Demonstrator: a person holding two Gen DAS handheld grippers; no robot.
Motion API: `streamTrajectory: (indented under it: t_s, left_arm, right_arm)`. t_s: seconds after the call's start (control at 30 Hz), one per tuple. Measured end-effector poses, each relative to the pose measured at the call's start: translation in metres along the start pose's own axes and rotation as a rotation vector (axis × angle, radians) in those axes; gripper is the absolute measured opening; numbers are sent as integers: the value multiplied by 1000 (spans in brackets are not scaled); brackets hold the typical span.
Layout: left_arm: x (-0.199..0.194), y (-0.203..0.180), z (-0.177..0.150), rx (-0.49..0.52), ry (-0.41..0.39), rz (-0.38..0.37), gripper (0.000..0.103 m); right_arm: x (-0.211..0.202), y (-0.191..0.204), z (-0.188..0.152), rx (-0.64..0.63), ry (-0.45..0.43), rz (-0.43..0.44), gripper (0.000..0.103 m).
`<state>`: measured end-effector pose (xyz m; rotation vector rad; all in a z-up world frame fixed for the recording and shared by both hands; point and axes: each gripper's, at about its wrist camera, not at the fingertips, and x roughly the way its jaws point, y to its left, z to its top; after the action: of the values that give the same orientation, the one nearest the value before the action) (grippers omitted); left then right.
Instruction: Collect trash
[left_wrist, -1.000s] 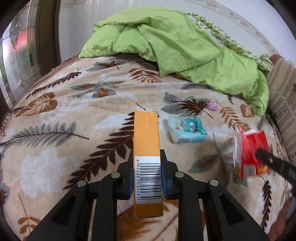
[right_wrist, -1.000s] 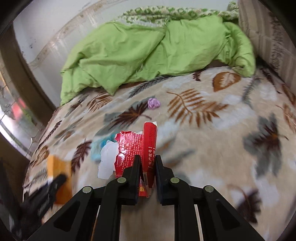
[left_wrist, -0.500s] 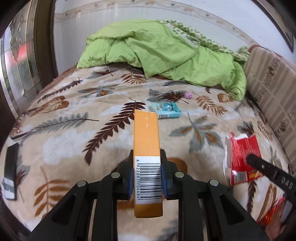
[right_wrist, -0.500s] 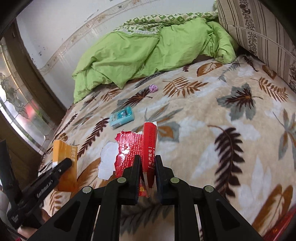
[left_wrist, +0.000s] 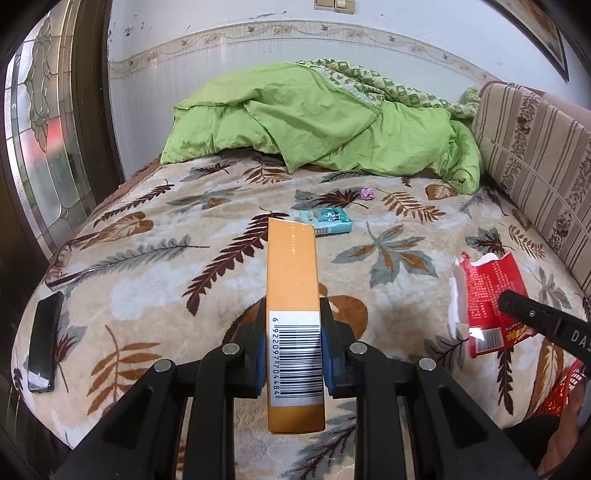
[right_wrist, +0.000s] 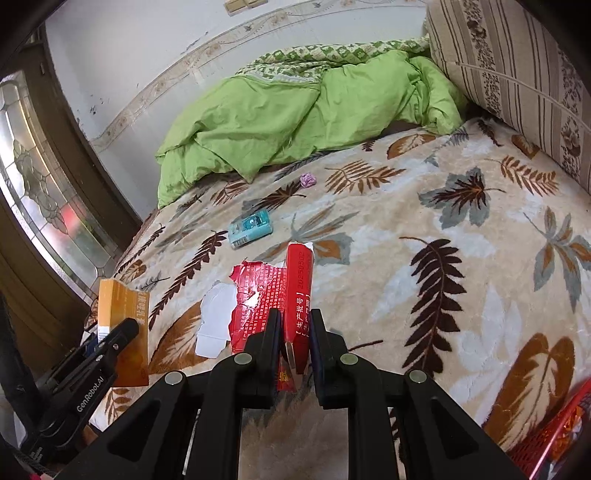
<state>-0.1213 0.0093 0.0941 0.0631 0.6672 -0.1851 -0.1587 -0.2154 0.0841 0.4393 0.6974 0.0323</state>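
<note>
My left gripper (left_wrist: 293, 349) is shut on a long orange box (left_wrist: 293, 291) with a barcode, held above the near edge of the bed; it also shows in the right wrist view (right_wrist: 123, 325). My right gripper (right_wrist: 293, 341) is shut on a torn red carton (right_wrist: 297, 291), held over the leaf-patterned blanket (right_wrist: 443, 266); the carton also shows in the left wrist view (left_wrist: 489, 295). A teal packet (left_wrist: 327, 219) (right_wrist: 250, 227) and a small purple crumpled wrapper (left_wrist: 366, 192) (right_wrist: 307, 180) lie on the blanket farther back.
A green duvet (left_wrist: 314, 122) is bunched at the far end of the bed. A striped cushion (left_wrist: 535, 162) lines the right side. A black phone (left_wrist: 44, 341) lies at the bed's left edge. A red mesh basket (right_wrist: 550, 439) sits at lower right. A glass door (left_wrist: 37, 129) stands left.
Both grippers have pulled back from the bed with their boxes still held. More of the bed, the wall and the red basket have come into view.
</note>
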Motion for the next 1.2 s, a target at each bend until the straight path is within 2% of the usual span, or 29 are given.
streamTrajectory:
  t_s: [0.7,1.2]
  left_arm:
    - [18,4,-4,8,24,4,22]
    - [18,2,-5,10,22,3,22]
  right_arm:
    - [4,3,0,-21,4,12,15]
    - [5,3,0,-11,1,12,15]
